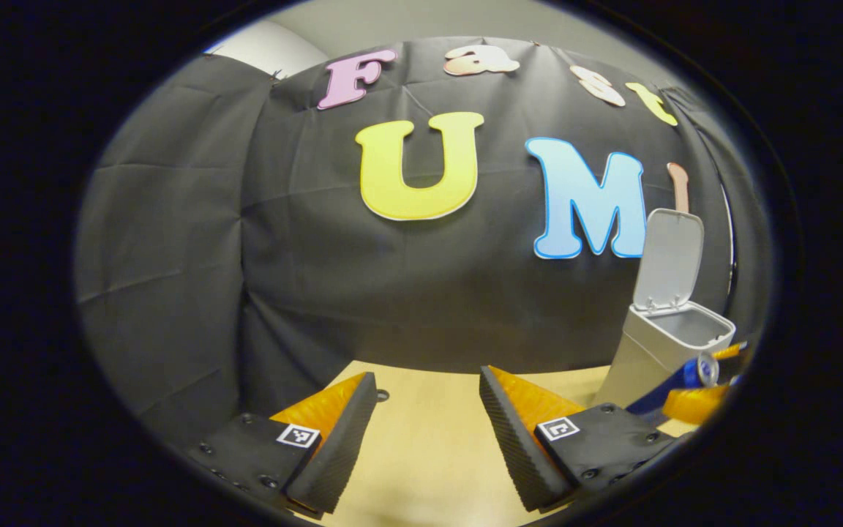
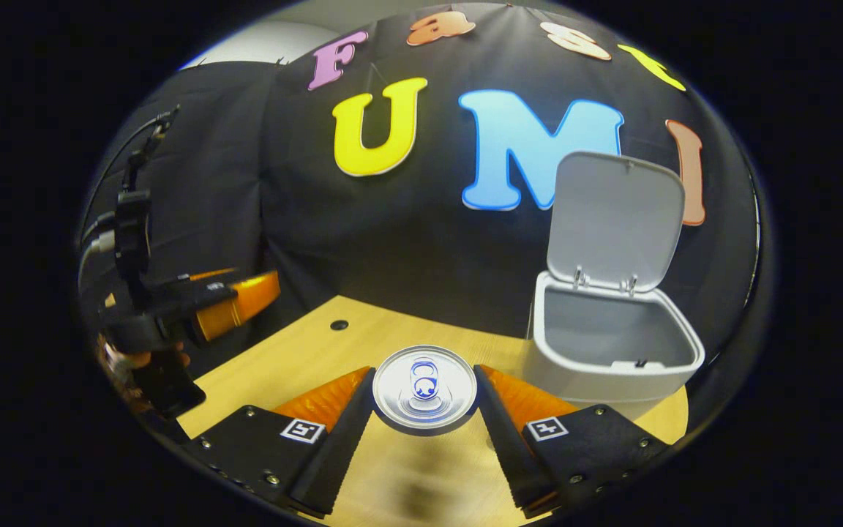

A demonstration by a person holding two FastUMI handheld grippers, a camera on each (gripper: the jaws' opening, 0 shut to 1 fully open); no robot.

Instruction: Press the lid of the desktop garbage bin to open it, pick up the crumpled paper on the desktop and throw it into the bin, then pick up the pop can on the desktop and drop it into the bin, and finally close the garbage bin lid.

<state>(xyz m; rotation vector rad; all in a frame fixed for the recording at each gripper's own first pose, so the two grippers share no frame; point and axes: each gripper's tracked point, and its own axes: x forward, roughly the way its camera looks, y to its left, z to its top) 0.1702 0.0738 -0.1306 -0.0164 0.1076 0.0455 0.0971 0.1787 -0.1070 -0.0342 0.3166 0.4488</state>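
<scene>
Silver and shining, the top of the pop can [image 2: 425,386] is sitting squarely between the two fingers of the right gripper [image 2: 425,417] in the right gripper view, with both fingers pressing against its sides, so the gripper is pinching the can. The can is standing upright, its pull tab facing the camera, and the pale wooden desktop [image 2: 304,359] is showing blurred beneath it. Just to the right and a little beyond, the white garbage bin [image 2: 612,359] is standing on the desktop with its lid [image 2: 615,219] swung up and tilting back against the black cloth wall [image 2: 392,241], leaving the grey inside of the bin open to view. Whether anything is lying at the bottom of the bin cannot be told from here. Far off at the left edge of this view, the left gripper [image 2: 246,304] is hanging above the desktop, with a hand [image 2: 136,362] partly showing under it.

In the left gripper view, the left gripper [image 1: 429,432] is holding its fingers spread wide apart, with nothing but bare desktop [image 1: 429,454] lying between them. The bin [image 1: 667,344] is appearing near the right edge with its lid [image 1: 670,260] raised, and beside it the pop can [image 1: 696,372] is showing in the fingers of the right gripper [image 1: 714,380], close to the front of the bin.
</scene>
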